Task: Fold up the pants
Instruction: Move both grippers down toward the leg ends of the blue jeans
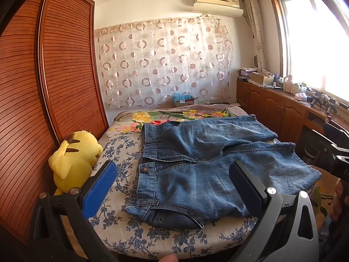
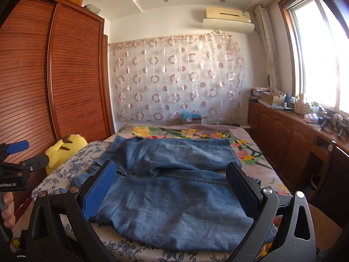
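Blue denim pants [image 1: 196, 163] lie spread on the bed, waistband to the left and both legs running right; the right wrist view shows the same pants [image 2: 174, 192] from the leg end. My left gripper [image 1: 172, 185] hovers open above the near waist and thigh, with nothing between its blue pads. Over the near leg, my right gripper [image 2: 172, 187] is also open and holds nothing. At the right edge of the left wrist view the right gripper [image 1: 338, 152] appears, and the left gripper [image 2: 19, 152] shows at the left edge of the right wrist view.
A yellow plush toy [image 1: 74, 159] sits at the bed's left edge against the wooden wardrobe [image 1: 43, 87]. The bed [image 1: 130, 229] has a floral cover. A wooden counter [image 1: 283, 107] with clutter runs under the window on the right. A patterned curtain hangs behind.
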A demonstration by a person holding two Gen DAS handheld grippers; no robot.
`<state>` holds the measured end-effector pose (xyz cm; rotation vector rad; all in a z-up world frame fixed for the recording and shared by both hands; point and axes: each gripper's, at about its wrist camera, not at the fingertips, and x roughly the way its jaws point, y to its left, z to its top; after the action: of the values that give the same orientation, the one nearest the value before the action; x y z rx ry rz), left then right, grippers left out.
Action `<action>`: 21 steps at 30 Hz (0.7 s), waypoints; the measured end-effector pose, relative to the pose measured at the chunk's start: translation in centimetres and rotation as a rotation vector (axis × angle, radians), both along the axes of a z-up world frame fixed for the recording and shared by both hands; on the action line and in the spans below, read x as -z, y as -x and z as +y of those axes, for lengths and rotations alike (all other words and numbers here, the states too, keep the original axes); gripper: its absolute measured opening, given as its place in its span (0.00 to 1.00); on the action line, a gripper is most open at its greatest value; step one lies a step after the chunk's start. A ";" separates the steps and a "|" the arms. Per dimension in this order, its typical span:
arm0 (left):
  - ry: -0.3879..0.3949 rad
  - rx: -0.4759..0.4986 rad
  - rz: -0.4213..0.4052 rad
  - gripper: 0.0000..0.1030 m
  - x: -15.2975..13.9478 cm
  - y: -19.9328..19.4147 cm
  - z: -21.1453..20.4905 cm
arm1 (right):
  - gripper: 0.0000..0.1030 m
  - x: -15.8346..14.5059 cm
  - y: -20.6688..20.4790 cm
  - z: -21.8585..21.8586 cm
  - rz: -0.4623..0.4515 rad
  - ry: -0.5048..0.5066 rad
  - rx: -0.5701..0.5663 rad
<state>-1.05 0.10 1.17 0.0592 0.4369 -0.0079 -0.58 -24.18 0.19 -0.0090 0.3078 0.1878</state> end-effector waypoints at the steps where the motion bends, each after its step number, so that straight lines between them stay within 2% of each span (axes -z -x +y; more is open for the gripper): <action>1: -0.002 -0.003 0.006 1.00 0.2 -0.1 0.0 | 0.99 0.1 0.0 0.1 0.005 0.000 0.001; 7: 0.016 -0.001 0.038 1.00 1.7 -0.6 0.2 | 0.99 1.3 0.3 0.7 0.031 0.000 0.011; 21: 0.025 0.017 0.134 1.00 6.3 -2.5 2.2 | 0.99 3.7 -1.2 -2.1 0.093 0.015 0.040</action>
<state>1.40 2.28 -5.11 0.0375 0.5706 -0.0346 0.60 -26.24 -3.56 -0.0094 0.4017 0.1461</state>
